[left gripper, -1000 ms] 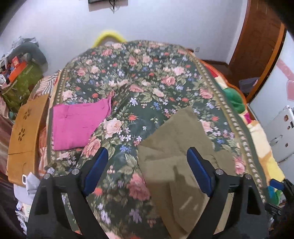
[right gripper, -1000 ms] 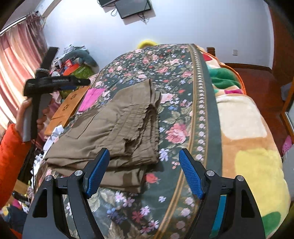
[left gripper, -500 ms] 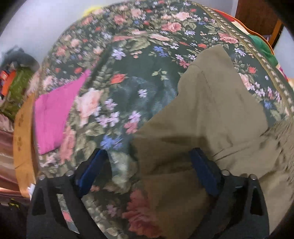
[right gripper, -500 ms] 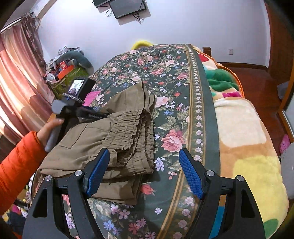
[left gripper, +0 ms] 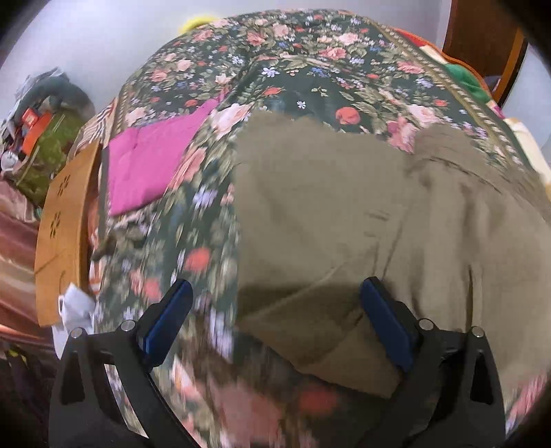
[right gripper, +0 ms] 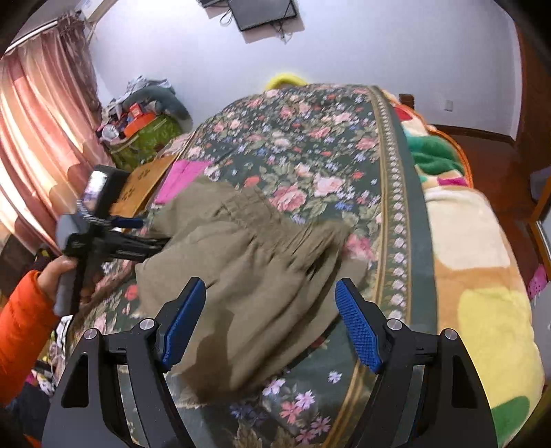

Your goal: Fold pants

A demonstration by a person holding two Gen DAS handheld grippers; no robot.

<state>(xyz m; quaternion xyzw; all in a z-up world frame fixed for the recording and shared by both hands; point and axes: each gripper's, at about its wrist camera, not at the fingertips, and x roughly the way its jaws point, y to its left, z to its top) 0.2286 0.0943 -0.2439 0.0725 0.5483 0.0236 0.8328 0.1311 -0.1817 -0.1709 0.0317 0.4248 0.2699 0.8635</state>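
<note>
Olive pants [left gripper: 361, 213] lay folded on my floral bed [left gripper: 303, 65]; my left gripper [left gripper: 275, 322] and right gripper [right gripper: 270, 324] gaped wide, holding nothing.

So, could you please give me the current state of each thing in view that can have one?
Olive pants: folded over, rumpled, lying on the bed.
Pink cloth: folded flat, beside the pants, apart from them.
Floral bedspread: spread over the bed.
Left tool: open, over the pants' edge, gripping nothing.
Right tool: open, above the pants, gripping nothing.
Wall screen: dark.
</note>
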